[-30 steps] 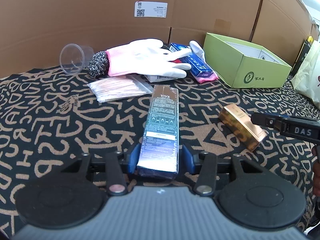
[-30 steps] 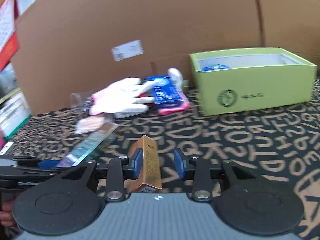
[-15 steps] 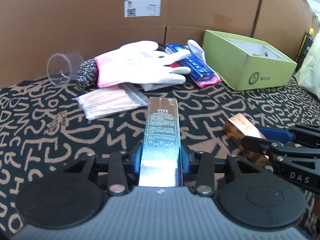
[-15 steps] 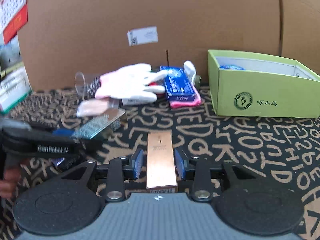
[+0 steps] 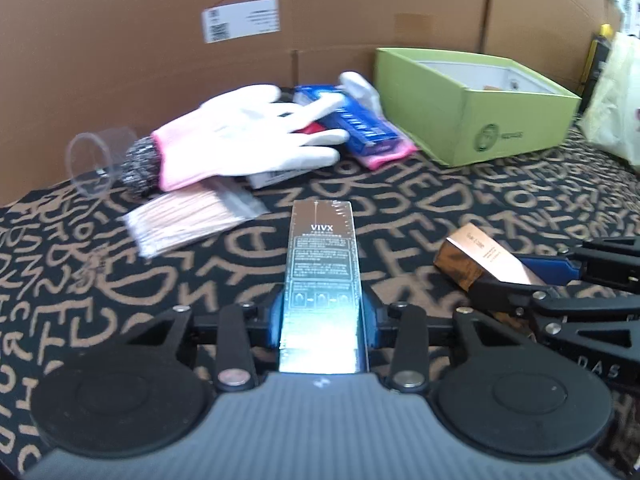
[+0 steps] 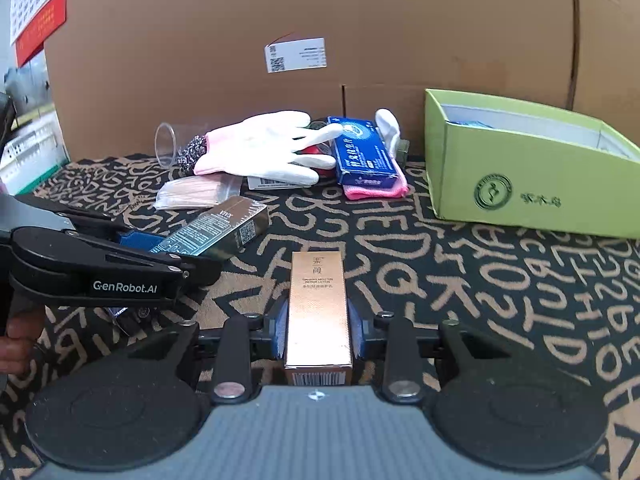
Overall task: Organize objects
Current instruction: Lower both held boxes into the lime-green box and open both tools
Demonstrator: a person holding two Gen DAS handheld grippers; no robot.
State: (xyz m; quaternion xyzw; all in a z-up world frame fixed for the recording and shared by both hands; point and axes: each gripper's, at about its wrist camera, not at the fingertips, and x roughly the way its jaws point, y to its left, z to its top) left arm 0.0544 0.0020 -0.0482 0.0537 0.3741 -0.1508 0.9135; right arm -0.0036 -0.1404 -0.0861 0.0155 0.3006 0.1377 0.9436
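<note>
left gripper [image 5: 322, 312] clamps silver carton [image 5: 320, 280] | right gripper [image 6: 318, 328] clamps copper carton [image 6: 318, 304] | both cartons point lengthwise ahead of your fingers | green box [image 6: 520, 196] lies ahead-right, nearer your right hand

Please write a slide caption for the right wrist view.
Right gripper clamps a copper-coloured carton above the letter-patterned black cloth.

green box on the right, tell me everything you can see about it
The green box is an open-topped, lime-green rectangular box that looks like cardboard, with a white lining. A round dark-green emblem and a few printed characters mark its front wall. It sits upright on the letter-patterned cloth, right of the pile of gloves, in front of the brown cardboard wall. Something blue shows inside at the back; the rest of the interior is hidden. Neither gripper touches it.
</note>
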